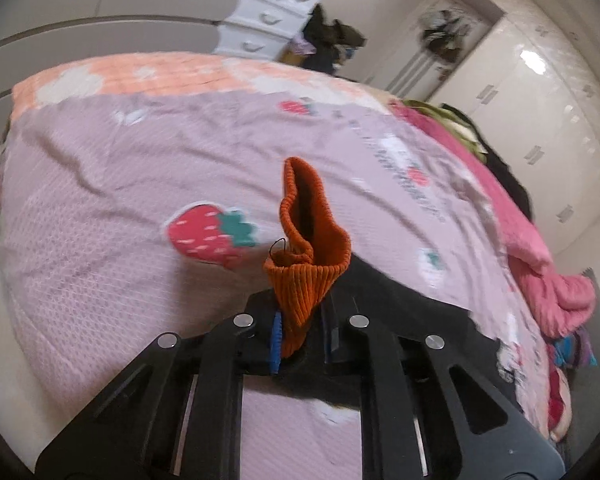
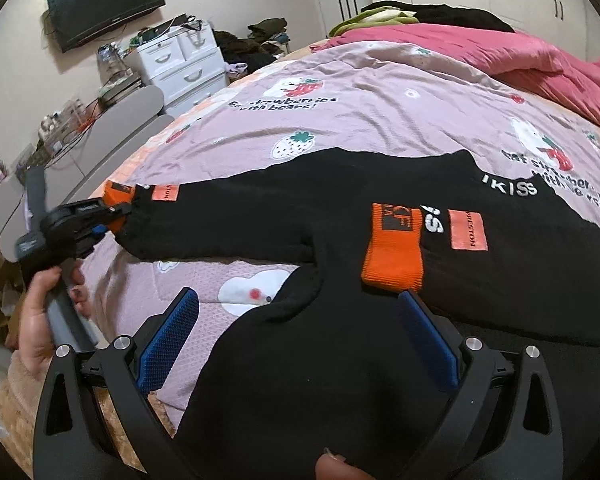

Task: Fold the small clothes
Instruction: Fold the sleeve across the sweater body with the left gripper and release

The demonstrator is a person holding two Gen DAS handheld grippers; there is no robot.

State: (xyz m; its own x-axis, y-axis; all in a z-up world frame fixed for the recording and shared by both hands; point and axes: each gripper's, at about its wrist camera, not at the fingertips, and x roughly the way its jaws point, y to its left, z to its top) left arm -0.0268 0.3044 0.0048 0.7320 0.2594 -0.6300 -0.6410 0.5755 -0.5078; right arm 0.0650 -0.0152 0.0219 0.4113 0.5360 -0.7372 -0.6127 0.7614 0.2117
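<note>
A small black sweater with orange cuffs and orange patches lies on the pink strawberry bedspread. Its right sleeve is folded across the chest, with that orange cuff lying flat. My left gripper is shut on the other sleeve's orange ribbed cuff, which stands up between the fingers; the right wrist view shows it holding the sleeve stretched out to the left. My right gripper is open, with blue pads, hovering over the sweater's lower body.
A pink blanket and dark clothes are heaped at the bed's far right side. A white drawer unit and a wall television stand beyond the bed. White wardrobes line the wall.
</note>
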